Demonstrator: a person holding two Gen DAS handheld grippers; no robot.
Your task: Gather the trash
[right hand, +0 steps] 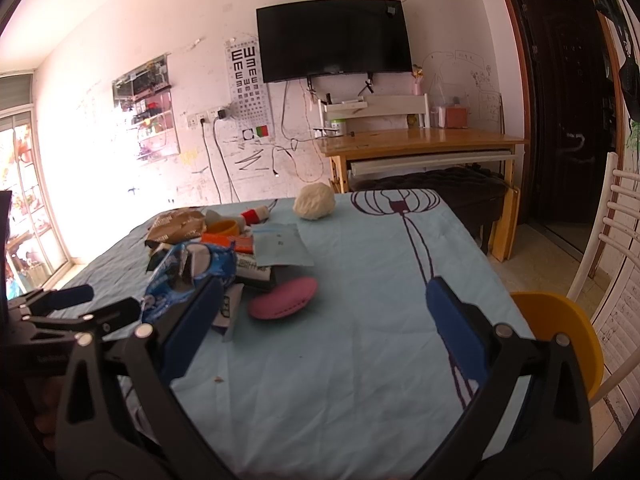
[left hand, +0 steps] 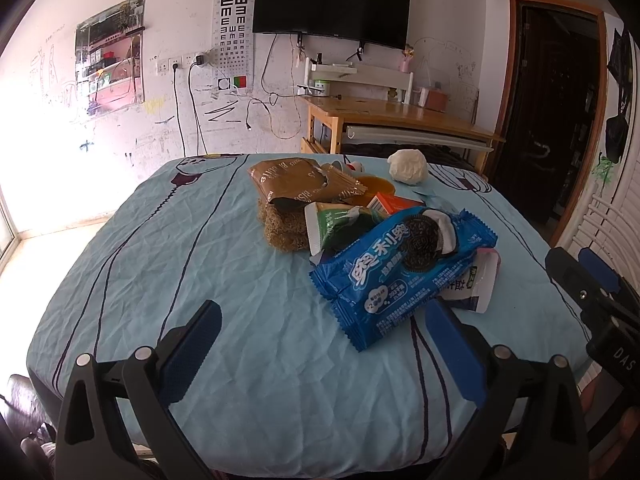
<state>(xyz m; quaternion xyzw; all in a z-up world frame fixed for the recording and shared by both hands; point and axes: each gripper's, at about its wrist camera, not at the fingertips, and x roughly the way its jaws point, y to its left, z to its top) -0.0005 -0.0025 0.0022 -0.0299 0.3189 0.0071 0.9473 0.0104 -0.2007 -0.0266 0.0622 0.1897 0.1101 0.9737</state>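
Surface: tabletop (left hand: 168,264) covered by a wrinkled light-blue cloth printed with dark line drawings.
Trash pile: a loose heap of wrappers and scraps lying on the far middle of the cloth, ahead of both tools.
Nearest item: blue glossy plastic cookie wrapper (left hand: 404,272) showing a black sandwich cookie; it lies just ahead of the left hand-held gripper (left hand: 324,328), its near end close to that tool's right-side finger, not between the fingers.
Beneath it: white crumpled pouch with dark print (left hand: 478,284), partly covered by the blue wrapper.
Further back: green-and-white carton (left hand: 336,224), orange box (left hand: 394,203), brown torn foil biscuit wrapper (left hand: 296,178) resting on a tan fibrous scrub pad (left hand: 280,232).
Far edge: white crumpled paper ball (left hand: 408,166), apart from the heap.
Right-view items: pink oval flat object (right hand: 283,298) lying just ahead and left of the right hand-held gripper (right hand: 324,312); a light-blue flat paper sheet (right hand: 280,246) behind it.
Left hand-held gripper: released, blue-padded fingers spread wide, holding nothing, above the near cloth.
Right hand-held gripper: released, fingers wide apart, empty; its left-side finger overlaps the edge of the heap in view, contact cannot be told.
Background: black wall-mounted television (left hand: 332,0), an eye chart (left hand: 234,36), a wooden desk (left hand: 400,116).
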